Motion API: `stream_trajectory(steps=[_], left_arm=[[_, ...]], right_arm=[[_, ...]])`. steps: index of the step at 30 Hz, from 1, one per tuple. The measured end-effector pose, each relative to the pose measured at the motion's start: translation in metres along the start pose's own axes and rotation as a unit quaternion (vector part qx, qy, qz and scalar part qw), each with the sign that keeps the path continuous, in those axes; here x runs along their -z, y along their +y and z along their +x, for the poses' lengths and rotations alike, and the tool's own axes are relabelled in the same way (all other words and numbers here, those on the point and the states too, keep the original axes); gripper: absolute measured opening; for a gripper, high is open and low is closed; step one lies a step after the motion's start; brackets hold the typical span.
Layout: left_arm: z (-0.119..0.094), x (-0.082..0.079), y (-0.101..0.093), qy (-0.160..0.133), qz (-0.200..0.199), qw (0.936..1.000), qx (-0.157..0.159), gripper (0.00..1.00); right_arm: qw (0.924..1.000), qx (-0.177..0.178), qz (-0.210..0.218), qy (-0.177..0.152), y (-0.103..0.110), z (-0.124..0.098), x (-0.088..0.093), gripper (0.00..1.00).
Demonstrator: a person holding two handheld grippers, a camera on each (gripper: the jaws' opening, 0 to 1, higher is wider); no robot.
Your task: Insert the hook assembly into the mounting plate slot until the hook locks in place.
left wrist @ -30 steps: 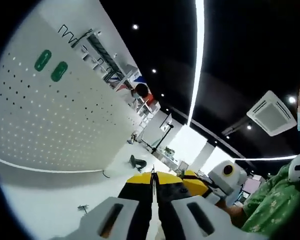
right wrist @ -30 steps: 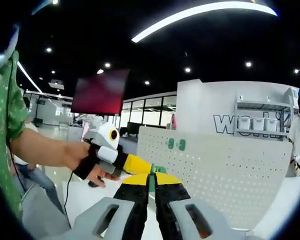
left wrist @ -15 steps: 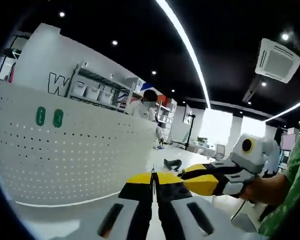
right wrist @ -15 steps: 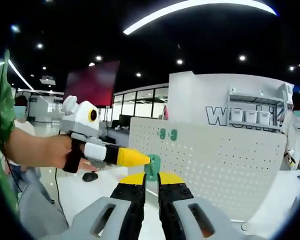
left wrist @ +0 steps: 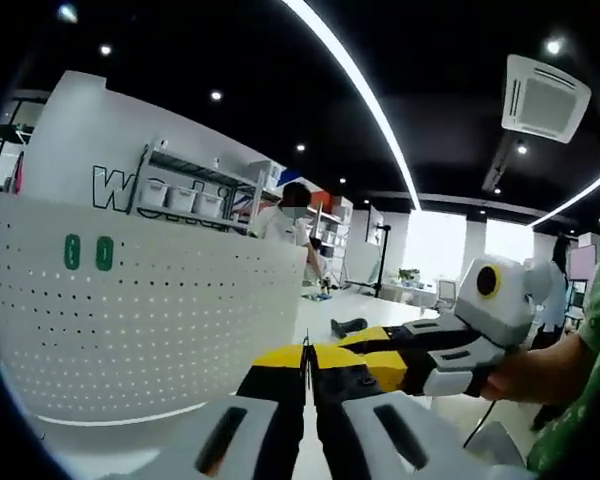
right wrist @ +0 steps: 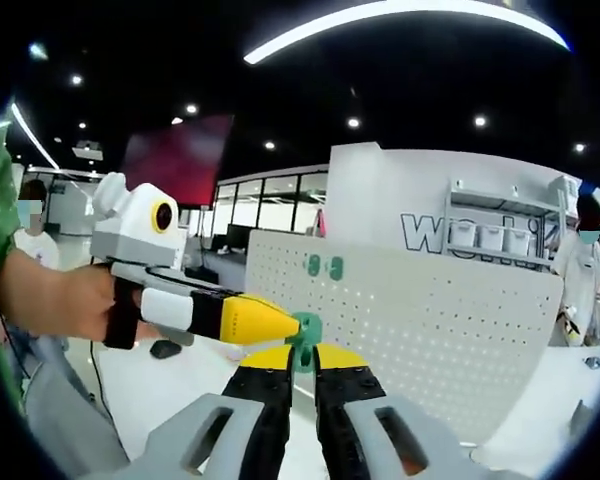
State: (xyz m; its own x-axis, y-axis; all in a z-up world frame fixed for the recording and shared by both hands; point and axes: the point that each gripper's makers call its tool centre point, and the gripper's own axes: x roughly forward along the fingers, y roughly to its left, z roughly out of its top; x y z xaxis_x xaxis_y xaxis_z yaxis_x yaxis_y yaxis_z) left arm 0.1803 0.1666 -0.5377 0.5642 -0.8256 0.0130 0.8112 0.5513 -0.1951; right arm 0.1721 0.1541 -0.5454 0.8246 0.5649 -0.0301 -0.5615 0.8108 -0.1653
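Both cams ride low on our grippers, looking forward and a bit upward along the jaws, so we get lots of dark ceiling. The left gripper view faces the white pegboard (left wrist: 130,300) from fairly close, with the right gripper (left wrist: 420,365) poking in beside it. The right gripper view faces that same pegboard (right wrist: 430,330) from its other side, left gripper (right wrist: 265,322) crossing in front. Both views share the pegboard and the shelf wall behind it.

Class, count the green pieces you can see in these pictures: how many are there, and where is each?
3: two green pieces side by side high on the white pegboard, and one green hook piece above the right gripper, touching the left gripper's tip. More may be hidden.
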Motion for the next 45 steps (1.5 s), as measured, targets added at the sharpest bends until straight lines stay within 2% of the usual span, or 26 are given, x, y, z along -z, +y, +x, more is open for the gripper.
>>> stream_trajectory(steps=[9, 23, 29, 32, 40, 45], left_arm=[[0.0015, 0.0000, -0.0038, -0.001, -0.005, 1.0000, 0.003, 0.02], [0.0021, 0.0017, -0.0032, 0.002, -0.003, 1.0000, 0.002, 0.02], [0.0020, 0.0028, -0.0026, 0.009, 0.012, 0.9999, -0.001, 0.02], [0.0018, 0.0025, -0.0028, 0.014, 0.037, 0.9992, -0.003, 0.02], [0.0003, 0.0031, -0.0039, 0.026, 0.067, 0.9975, -0.004, 0.02], [-0.0011, 0.0029, -0.0042, 0.028, 0.066, 0.9974, 0.000, 0.06]], right_arm=[[0.9998, 0.007, -0.017, 0.001, -0.0011, 0.0032, 0.0000, 0.03], [1.0000, 0.002, -0.002, 0.001, -0.0016, 0.0041, 0.0023, 0.02], [1.0000, -0.001, 0.004, 0.004, -0.0009, 0.0050, 0.0037, 0.02], [1.0000, 0.000, 0.006, 0.004, -0.0008, 0.0058, 0.0038, 0.01], [1.0000, 0.000, 0.005, 0.005, 0.0009, 0.0061, 0.0039, 0.01], [1.0000, 0.001, 0.005, 0.005, 0.0022, 0.0060, 0.0026, 0.01]])
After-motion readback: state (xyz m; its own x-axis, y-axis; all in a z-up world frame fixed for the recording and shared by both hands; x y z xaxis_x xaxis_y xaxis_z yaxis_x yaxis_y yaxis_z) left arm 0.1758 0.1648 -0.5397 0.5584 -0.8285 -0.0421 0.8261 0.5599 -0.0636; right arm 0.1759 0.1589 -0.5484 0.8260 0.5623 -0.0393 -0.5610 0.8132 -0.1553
